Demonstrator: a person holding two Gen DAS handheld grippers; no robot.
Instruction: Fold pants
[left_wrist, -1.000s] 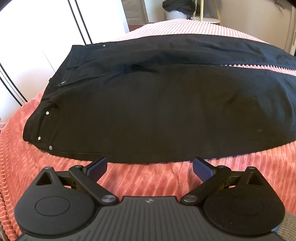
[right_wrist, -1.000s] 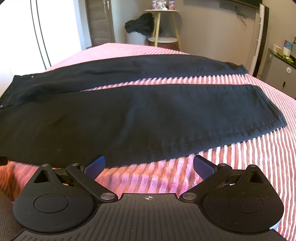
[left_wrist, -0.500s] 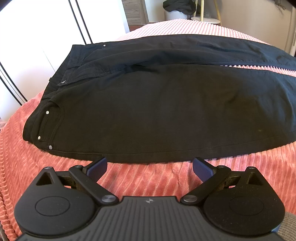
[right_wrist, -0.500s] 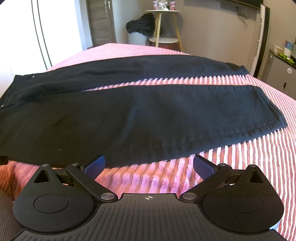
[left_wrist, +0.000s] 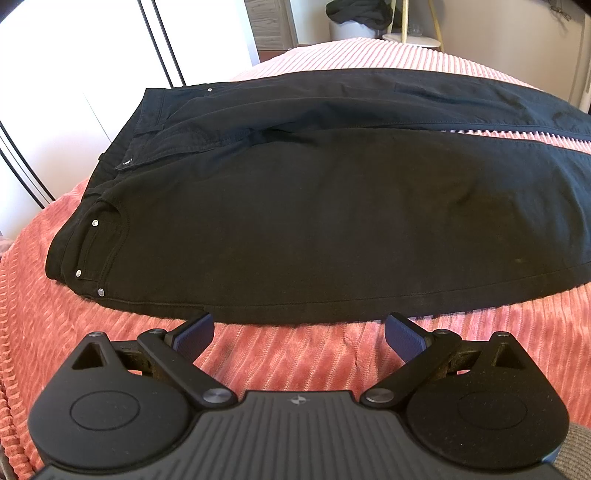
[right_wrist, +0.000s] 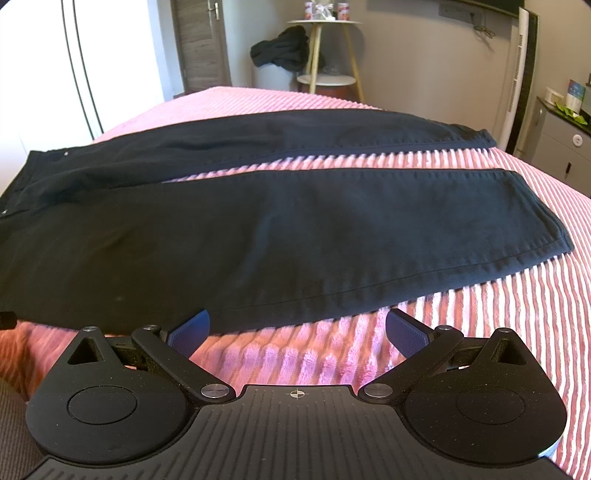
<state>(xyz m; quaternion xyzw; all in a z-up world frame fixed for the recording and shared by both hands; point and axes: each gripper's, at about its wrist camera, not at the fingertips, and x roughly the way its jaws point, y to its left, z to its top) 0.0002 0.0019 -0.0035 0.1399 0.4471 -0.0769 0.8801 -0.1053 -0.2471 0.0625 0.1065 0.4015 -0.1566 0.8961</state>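
Left wrist view: pants (left_wrist: 314, 229) lie lengthwise along the bed's (left_wrist: 55, 325) near edge, just ahead of both grippers' spread, empty jaws.

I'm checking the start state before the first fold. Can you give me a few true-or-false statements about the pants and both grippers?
1. The black pants lie spread flat on the pink ribbed blanket. True.
2. The two legs are stacked on each other. False: they lie side by side, a strip of blanket showing between them.
3. The left gripper is clamped on the waistband. False: it is open, just short of the near edge of the pants, holding nothing.
4. The right gripper is open and empty. True.
5. The waistband is at the left in the left wrist view. True.
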